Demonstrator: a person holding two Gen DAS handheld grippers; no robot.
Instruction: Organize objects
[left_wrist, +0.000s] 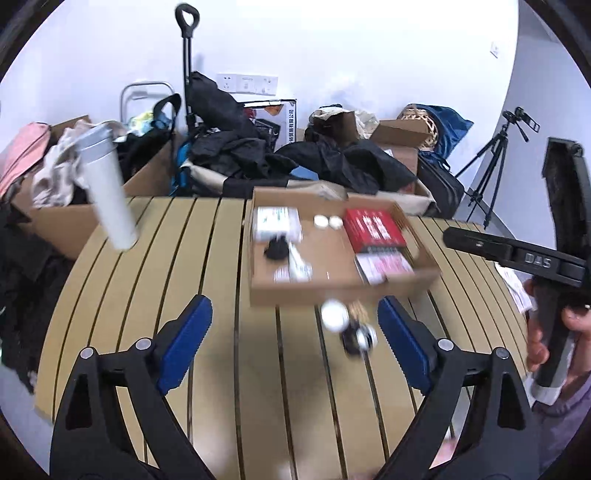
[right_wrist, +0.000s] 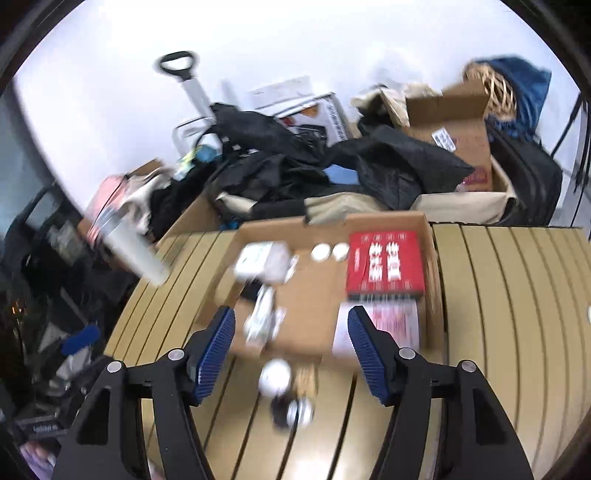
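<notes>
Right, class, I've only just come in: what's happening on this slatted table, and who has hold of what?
A person holds a gripper in each hand; the left gripper and the right gripper are both open and empty. They hover over the slatted table, near a shallow cardboard box holding a red box, two white caps and small packets. A few small blurred items lie on the table before the box, not yet put away.

Matt cardboard tray (left_wrist: 343, 291) on a smooth slatted wooden table (left_wrist: 147, 295).
</notes>
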